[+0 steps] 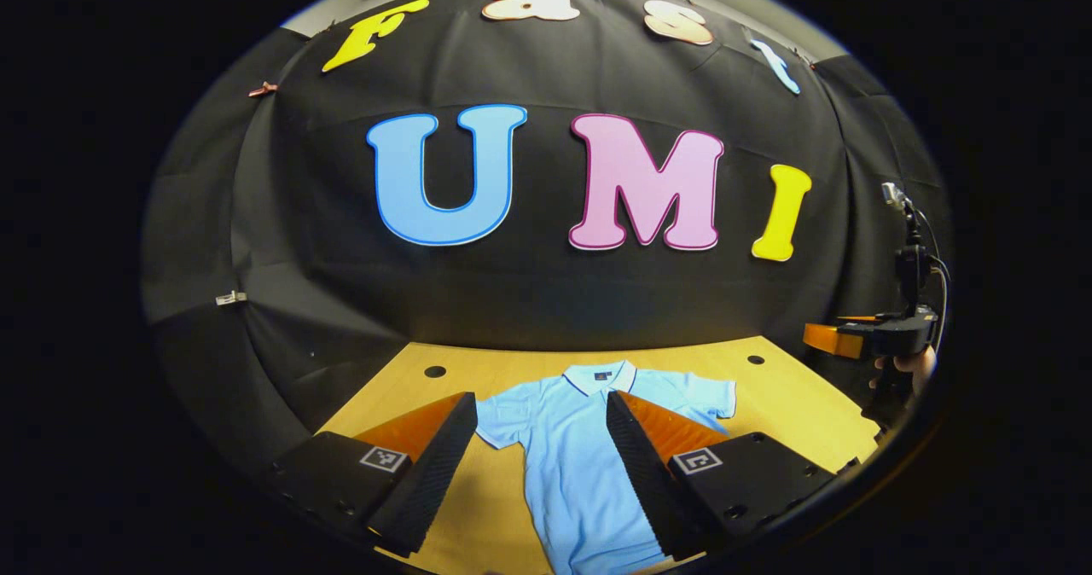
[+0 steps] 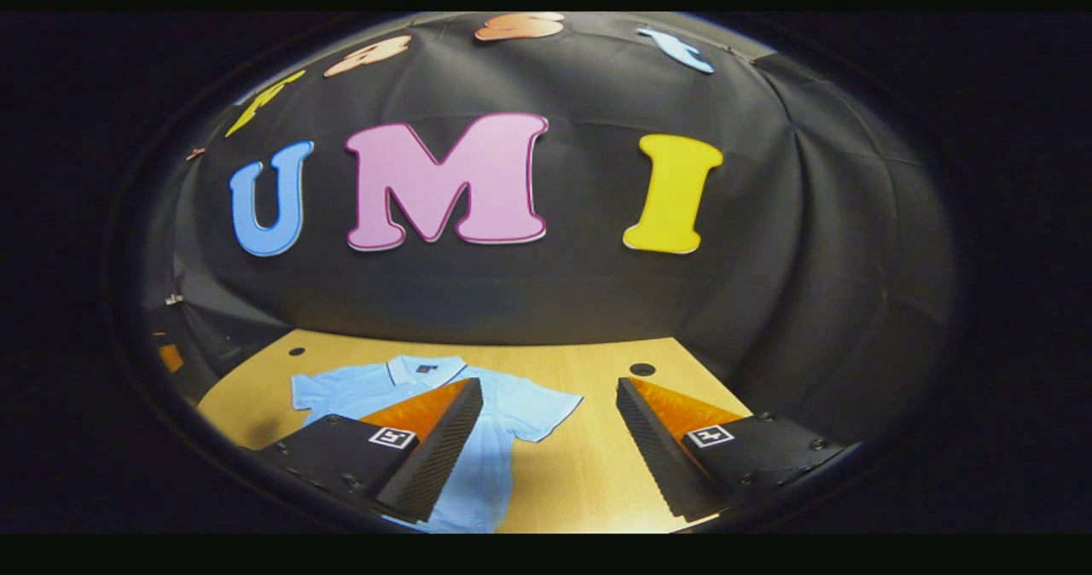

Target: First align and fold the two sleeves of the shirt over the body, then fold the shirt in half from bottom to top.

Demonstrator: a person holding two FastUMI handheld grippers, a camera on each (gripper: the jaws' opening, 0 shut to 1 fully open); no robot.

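Nothing folded yet imo: light blue polo shirt [image 1: 573, 464] lies flat on the wood table [image 1: 793, 404], collar at 12, both short sleeves spread w/ white-piped cuffs. Your left gripper [image 1: 541, 460] & right gripper [image 2: 549, 443] hang above it, jaws apart, holding nothing. Soft knit, ribbed pads [image 1: 444, 464].

Wooden table [image 1: 793, 404] with dark round holes: one far left [image 1: 435, 371], one far right [image 1: 756, 359]. Black cloth wall [image 1: 529, 293] behind table; small clip [image 1: 230, 299] on cloth, left.
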